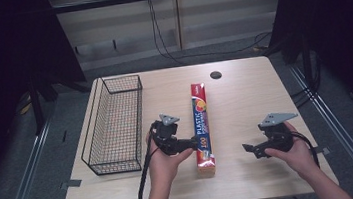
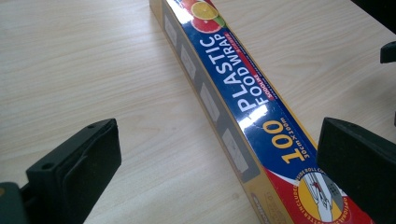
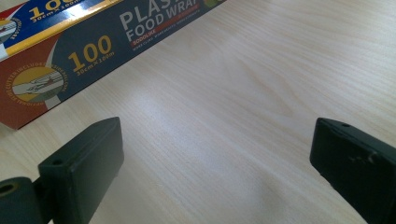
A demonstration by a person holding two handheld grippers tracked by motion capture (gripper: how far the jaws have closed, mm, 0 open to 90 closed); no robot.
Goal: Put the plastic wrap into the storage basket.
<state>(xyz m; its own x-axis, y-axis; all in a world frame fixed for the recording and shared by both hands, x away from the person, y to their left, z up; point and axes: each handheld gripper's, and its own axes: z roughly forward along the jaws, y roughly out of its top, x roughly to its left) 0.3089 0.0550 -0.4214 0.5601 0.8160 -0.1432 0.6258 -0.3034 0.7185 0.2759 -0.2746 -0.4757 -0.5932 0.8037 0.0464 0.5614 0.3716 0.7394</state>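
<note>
Item: box (image 1: 203,126) of plastic food wrap, long and narrow, lying flat on the worktop (image 1: 244,96) near its middle. Long axis runs near to far; the near end sits close to the front edge, between the two hands.

Left gripper (image 1: 190,144): held just left of the box's near end, pointing right at it. Fingers (image 2: 74,168) wide apart; in the left gripper view the box runs between them, its near end close to the right finger, not yet touched.

Right gripper (image 1: 248,148): well to the right of the box, pointing left toward it. Fingers (image 3: 81,161) wide apart, bare worktop between them, nothing held.

Basket (image 1: 114,124): wire, black, empty, at the left of the worktop, its length parallel to the box.

Note: the left gripper is plainly the nearer; the box lies crosswise to its reach, so a grasp across the narrow width looks the likely next move.
</note>
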